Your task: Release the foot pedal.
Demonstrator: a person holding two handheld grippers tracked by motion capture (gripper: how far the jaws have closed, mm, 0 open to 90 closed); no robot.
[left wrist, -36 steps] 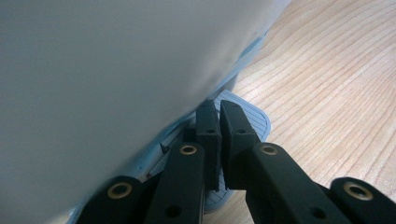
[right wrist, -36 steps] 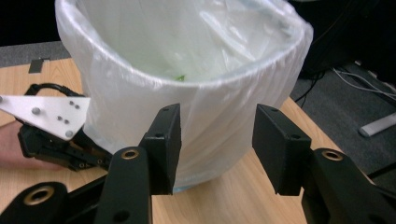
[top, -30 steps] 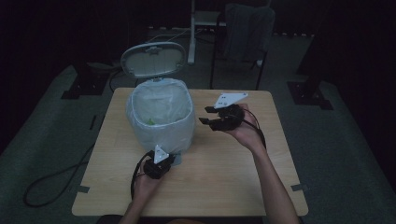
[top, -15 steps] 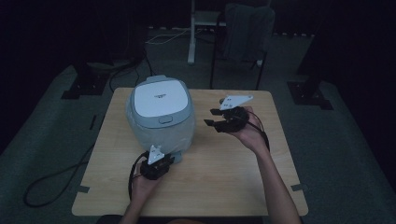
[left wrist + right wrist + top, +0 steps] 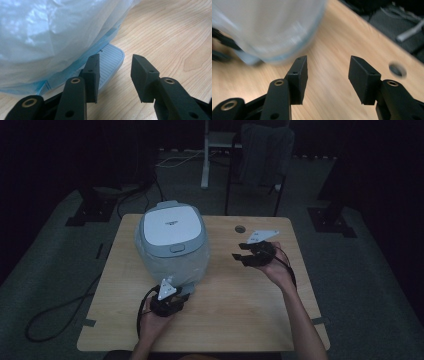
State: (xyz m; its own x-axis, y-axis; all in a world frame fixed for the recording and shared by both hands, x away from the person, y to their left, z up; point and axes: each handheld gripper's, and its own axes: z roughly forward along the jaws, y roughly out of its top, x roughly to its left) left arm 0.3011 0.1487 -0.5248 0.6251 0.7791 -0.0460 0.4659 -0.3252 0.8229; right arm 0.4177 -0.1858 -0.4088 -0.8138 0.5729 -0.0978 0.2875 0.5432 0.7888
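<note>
**Bin lid down, both tongs held apart**

A cable [image 5: 60, 312] loops over the floor left of the desk [image 5: 240, 320]. On the desk's left half stands a bin [image 5: 172, 245] with a plastic liner [image 5: 165, 265] bulging out below its grey-white lid [image 5: 171, 227], which lies closed. Its ribbed pedal [image 5: 110, 58] sticks out at the base, flat on the wood toward the person's side.

The left tongs [image 5: 170, 301] sit low at the front of the bin, held in the left hand [image 5: 152, 320]. In the left gripper view the left tongs [image 5: 116, 75] are released, jaws spread with bare wood between them; the left jaw lies over the pedal's edge, though contact cannot be told, and the liner [image 5: 50, 37] hangs just above.

To the right, the right tongs [image 5: 250, 254] hover above the desk, clear of the bin, jaws pointing at it, held by the right hand [image 5: 277, 270]. In the right gripper view the right tongs [image 5: 328, 77] are also released and grasp nothing; the bin [image 5: 274, 27] shows blurred ahead. A round hole [image 5: 240, 228] marks the desk's far edge, and a chair [image 5: 262, 155] stands on the floor beyond.
</note>
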